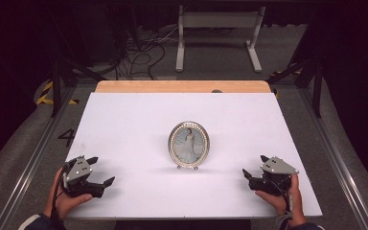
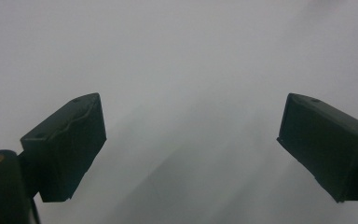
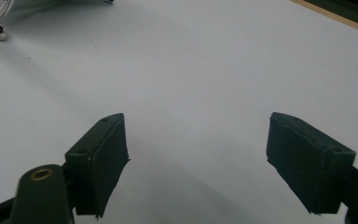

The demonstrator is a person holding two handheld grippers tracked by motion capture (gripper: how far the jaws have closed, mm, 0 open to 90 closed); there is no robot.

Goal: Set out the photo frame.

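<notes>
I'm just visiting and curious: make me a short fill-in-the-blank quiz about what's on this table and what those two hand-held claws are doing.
1. The picture frame standing upright in the middle of the white table has an ____ shape.
2. The jaws of the left gripper are ____, with nothing between them.
3. The right gripper holds ____.
4. Seen from the high view, the frame stands ____ the two grippers.

Missing words: oval; open; nothing; between
</notes>
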